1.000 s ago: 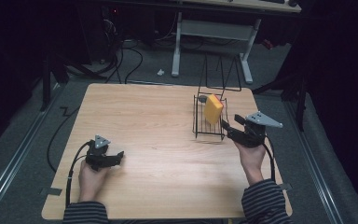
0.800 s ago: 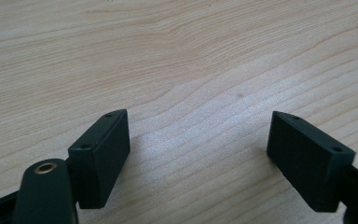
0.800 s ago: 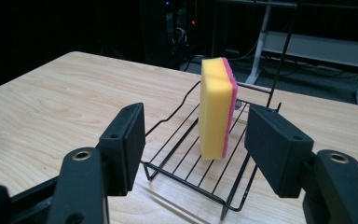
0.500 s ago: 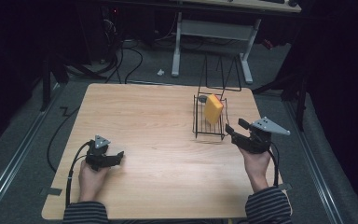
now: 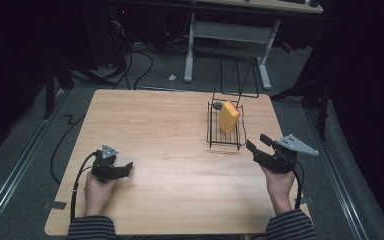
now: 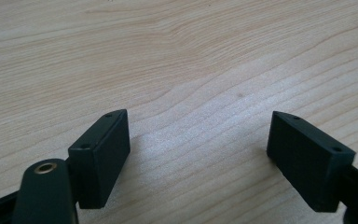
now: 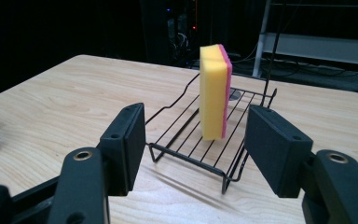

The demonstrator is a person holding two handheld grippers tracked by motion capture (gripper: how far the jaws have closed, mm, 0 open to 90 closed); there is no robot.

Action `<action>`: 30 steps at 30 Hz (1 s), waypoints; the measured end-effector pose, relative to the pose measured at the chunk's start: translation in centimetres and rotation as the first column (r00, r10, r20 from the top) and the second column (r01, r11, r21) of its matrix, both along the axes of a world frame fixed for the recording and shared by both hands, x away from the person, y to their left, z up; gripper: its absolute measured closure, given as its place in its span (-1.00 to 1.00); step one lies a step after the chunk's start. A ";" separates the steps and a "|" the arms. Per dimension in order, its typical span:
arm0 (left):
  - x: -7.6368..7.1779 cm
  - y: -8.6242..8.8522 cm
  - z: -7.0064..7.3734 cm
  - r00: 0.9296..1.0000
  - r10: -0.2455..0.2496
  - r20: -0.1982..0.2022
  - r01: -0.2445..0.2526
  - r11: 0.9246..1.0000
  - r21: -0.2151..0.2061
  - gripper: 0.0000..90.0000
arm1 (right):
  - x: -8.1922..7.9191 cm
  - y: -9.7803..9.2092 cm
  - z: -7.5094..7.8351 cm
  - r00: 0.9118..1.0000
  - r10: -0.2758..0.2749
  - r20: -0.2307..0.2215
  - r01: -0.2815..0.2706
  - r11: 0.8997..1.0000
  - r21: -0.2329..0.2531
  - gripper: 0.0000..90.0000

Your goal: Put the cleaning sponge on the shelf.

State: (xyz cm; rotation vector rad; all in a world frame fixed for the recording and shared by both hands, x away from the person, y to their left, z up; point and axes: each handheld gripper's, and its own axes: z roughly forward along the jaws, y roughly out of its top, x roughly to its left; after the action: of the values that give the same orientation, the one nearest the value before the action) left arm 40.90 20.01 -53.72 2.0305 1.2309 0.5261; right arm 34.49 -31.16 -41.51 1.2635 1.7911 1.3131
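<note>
A yellow sponge [image 5: 228,116] with a pink back stands upright on a black wire rack [image 5: 215,135] at the table's right side. In the right gripper view the sponge [image 7: 213,93] and rack [image 7: 186,135] sit just beyond the jaws. My right gripper [image 5: 255,148] is open and empty, a short way to the right of the rack's near end. My left gripper [image 5: 126,168] rests open and empty at the table's near left. Bare wood lies between its jaws in the left gripper view [image 6: 198,140].
The wooden table [image 5: 155,130] has bare room across its middle and left. A black wire frame [image 5: 237,75] rises behind the rack. Beyond the far edge stand a white desk frame [image 5: 230,35] and cables on the dark floor.
My right gripper has drawn back from the rack toward the table's near right edge. The left gripper has stayed still. The sponge stands as before.
</note>
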 end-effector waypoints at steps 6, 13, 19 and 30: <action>0.0 0.0 0.0 1.000 0.000 0.000 0.000 1.000 0.000 -0.52 | -0.5 -0.3 -0.7 1.000 -0.002 -0.008 0.002 1.000 0.012 -0.13; 0.0 0.0 0.0 1.000 0.000 0.000 0.000 1.000 0.000 -0.52 | -0.8 -0.2 -1.4 1.000 0.001 -0.019 -0.001 1.000 0.018 -0.13; 0.0 0.0 0.0 1.000 0.000 0.000 0.000 1.000 0.000 -0.52 | -0.8 0.1 -2.1 0.999 0.008 -0.031 -0.007 1.000 0.015 -0.13; 0.0 0.0 0.0 1.000 0.000 0.000 0.000 1.000 0.000 -0.52 | -0.7 0.6 -3.4 0.998 0.028 -0.055 -0.026 0.999 0.022 -0.13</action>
State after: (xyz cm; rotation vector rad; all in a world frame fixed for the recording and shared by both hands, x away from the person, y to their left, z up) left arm 40.90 20.01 -53.72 2.0304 1.2313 0.5262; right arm 33.78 -30.54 -44.93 1.3032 1.8431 1.3269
